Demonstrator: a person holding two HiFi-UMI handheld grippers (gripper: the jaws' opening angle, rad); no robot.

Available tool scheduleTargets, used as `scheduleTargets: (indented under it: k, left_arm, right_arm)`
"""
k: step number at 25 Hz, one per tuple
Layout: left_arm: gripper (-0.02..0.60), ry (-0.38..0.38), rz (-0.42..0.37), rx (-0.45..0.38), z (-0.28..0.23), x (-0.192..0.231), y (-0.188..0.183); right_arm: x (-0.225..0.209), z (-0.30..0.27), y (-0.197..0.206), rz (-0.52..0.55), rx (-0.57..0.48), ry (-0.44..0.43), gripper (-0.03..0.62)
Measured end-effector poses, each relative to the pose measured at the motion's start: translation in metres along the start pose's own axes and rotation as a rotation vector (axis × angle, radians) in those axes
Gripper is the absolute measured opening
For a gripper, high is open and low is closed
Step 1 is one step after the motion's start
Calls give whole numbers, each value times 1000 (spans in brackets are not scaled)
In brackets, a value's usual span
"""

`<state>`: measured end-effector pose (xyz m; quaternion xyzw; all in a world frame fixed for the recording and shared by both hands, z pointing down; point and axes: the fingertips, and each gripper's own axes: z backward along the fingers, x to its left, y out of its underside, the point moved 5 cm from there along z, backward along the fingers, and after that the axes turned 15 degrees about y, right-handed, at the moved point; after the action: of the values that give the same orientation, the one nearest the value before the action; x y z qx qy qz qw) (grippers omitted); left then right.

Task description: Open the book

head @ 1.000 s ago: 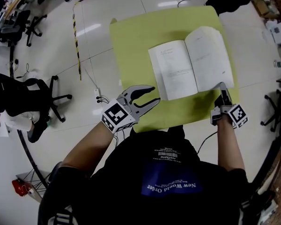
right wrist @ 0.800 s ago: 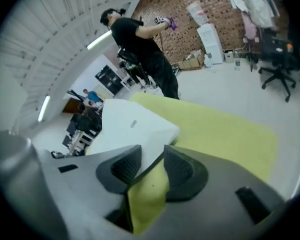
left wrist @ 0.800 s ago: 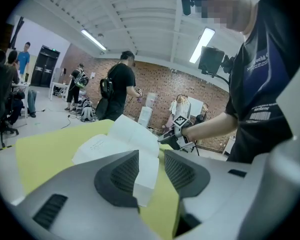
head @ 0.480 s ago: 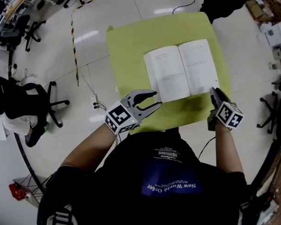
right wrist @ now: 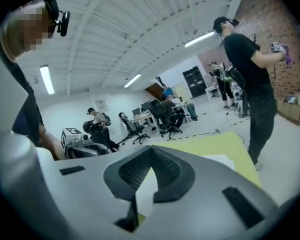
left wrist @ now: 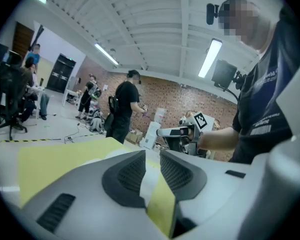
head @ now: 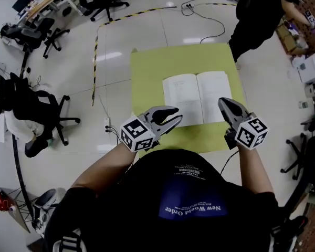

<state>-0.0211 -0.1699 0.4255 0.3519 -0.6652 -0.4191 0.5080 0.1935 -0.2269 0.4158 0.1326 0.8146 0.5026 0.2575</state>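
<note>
Open book on yellow desk. At 7 o'clock, left gripper, jaws spread, just narrowing, nothing between. At 5 o'clock, right gripper, jaws pressed together.

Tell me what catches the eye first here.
An open book lies flat on a bright yellow-green table, mid-frame in the head view. Near its front edge hang the left claw, jaws apart but just closing somewhat with nothing between them, and the right claw, shut and empty. A person in black stands beyond the table.
</note>
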Motion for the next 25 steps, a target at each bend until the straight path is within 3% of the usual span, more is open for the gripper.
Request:
scheduleTargets:
  k: [3,6,12,16,25]
  left_arm:
    - [9,-106,-14,-100,21,-19,-23]
    - [6,-177,-22,-172,48,-45,-34]
    - [6,-309,-55,-319,122,-93,-55]
    - [6,-327,-71,-397,169,-113,-61]
    - [7,-276,-36,-420,193,-153,-42]
  right_arm:
    - [13,3,-30,57,-11,-127,-11]
    - [30,7,-45,99,-17,-221,-11]
    - [78,20,-58,63,-35,-302,-12]
    - [115,38,-53,41,-55,-291,-12]
    - [140,84,-31,-63,-103,-217,-12]
